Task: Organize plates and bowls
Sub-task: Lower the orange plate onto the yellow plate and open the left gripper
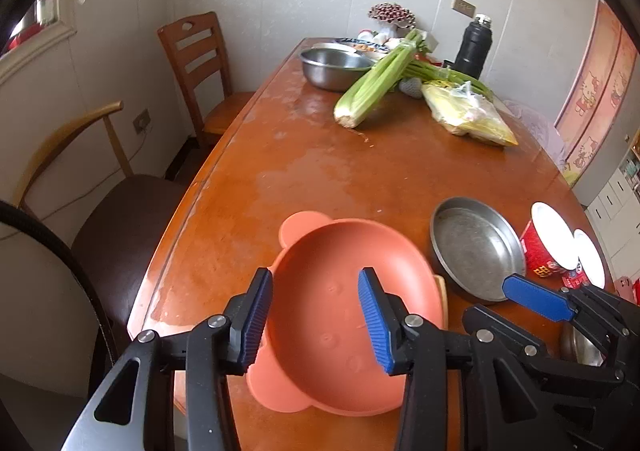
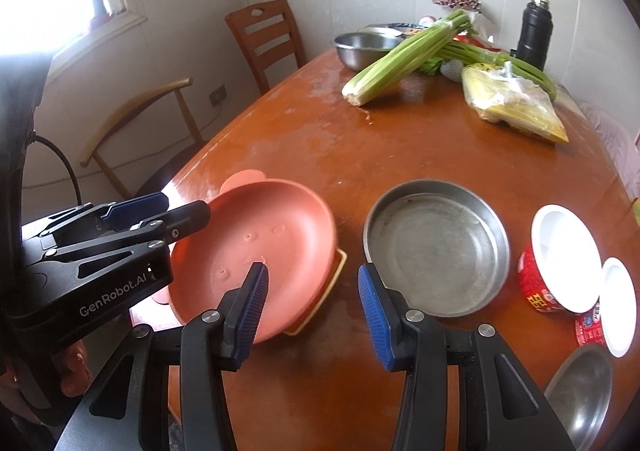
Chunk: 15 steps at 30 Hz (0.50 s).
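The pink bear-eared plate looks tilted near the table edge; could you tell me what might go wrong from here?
The pink plate sits tilted on a yellow-rimmed dish and could slide off. Both lie near the table edge, so a nudge from the open left gripper might tip them over.
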Available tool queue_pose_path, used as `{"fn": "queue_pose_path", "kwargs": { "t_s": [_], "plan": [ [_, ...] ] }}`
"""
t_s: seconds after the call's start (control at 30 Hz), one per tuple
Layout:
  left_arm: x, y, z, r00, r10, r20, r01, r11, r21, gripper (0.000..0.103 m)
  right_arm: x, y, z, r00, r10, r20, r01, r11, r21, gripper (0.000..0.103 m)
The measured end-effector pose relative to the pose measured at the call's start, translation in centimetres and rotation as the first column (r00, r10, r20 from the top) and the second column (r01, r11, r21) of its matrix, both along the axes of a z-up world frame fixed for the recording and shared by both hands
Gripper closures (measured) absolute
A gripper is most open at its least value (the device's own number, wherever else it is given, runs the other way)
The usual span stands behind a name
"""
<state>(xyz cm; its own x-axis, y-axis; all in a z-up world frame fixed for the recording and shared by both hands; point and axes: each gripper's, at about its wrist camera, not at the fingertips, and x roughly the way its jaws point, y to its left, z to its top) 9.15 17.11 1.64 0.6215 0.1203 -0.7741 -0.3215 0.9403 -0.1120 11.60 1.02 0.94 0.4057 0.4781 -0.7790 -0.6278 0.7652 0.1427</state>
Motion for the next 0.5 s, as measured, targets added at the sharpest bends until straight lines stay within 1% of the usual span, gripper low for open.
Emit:
{"fn": "queue_pose_path", "kwargs": {
  "t_s": [0.2,0.5],
  "plan": [
    [0.8,-2.4,1.0,0.999,-0.039,0.008,0.038,0.999,0.025,0.057,0.6,-2.9,0.9,0.999,-0.053,0.006,0.052,0.998,0.035,0.051],
    [2.8,-5.7,2.5,0.996,-0.088,0.022,0.086,0.995,0.055,0.056,1.7,-7.7,1.7,0.991,-0.135,-0.004,0.135,0.987,0.086,0.05]
  ]
}}
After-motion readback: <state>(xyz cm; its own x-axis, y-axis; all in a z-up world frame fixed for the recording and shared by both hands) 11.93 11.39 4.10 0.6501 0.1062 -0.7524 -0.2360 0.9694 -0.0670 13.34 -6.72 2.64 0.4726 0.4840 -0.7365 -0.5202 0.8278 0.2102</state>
